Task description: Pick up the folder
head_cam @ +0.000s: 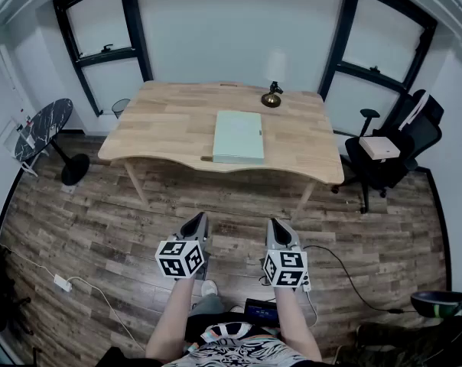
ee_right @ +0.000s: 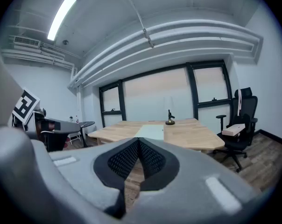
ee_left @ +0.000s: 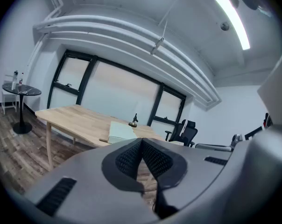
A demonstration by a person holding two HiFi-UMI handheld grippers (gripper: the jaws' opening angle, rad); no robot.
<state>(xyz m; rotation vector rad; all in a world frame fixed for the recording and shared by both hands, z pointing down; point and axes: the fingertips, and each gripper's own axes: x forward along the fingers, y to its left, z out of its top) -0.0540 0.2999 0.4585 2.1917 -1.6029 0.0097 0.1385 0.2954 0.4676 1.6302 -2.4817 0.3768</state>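
I'm standing on a plank wood floor [head_cam: 101, 220] in a white-walled room. Nearest me, my left gripper [head_cam: 198, 220] and right gripper [head_cam: 275, 225] are held side by side above the floor. Each has its jaws pressed together with nothing between them (both empty). Farther ahead, well apart from both, stands the wooden table [head_cam: 162, 121]. The pale green folder [head_cam: 239, 136] lies flat by its front edge. Beyond it a small lamp [head_cam: 272, 96] stands near the far edge. A black office chair [head_cam: 395, 155] sits right of the table.
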